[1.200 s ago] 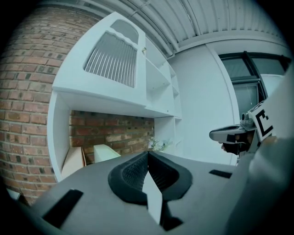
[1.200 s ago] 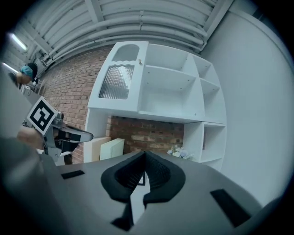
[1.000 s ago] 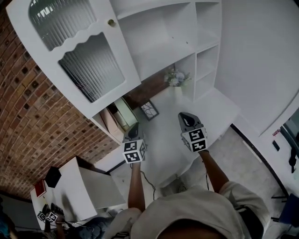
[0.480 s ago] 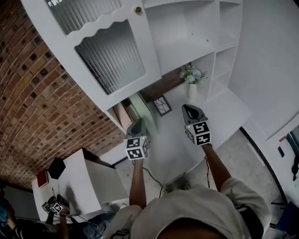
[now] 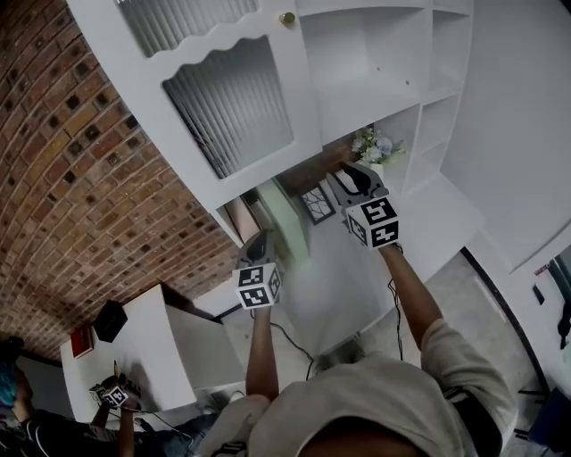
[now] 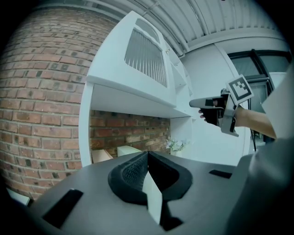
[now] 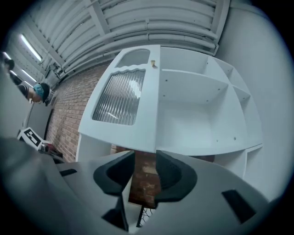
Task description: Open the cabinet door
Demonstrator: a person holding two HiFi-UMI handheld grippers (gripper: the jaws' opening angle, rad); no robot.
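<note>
Cabinet door [image 5: 232,98] looks shut, flush with the white carcass, ribbed glass panels facing out. Open shelves [image 5: 366,62] sit just beside it. The small brass knob [image 5: 286,17] is high on the door's free edge next to the shelves, and the hinge side is toward the brick wall [image 5: 80,161]. Right claw [image 5: 348,177] hangs over the desk [image 5: 437,223] near the vase of flowers [image 5: 375,147], well below the knob, pointing at the door's lower corner on the shelf side. Its jaws are opening, narrow gap so far, nothing between them. Left claw [image 5: 259,241] is lower, jaws pressed together, empty, pointing under the cabinet. My read: approach phase, nothing touched yet. To do it well, bring the right claw up to the knob and centre the gap on it in the right gripper view. Open just enough to clear the head, then close behind it on the stem, not on the tip. Pull along an arc about the hinge side; a straight pull likely slips off. Keep the left claw out of the door's swing. Risk: the knob is small, so the pads could skid.
</note>
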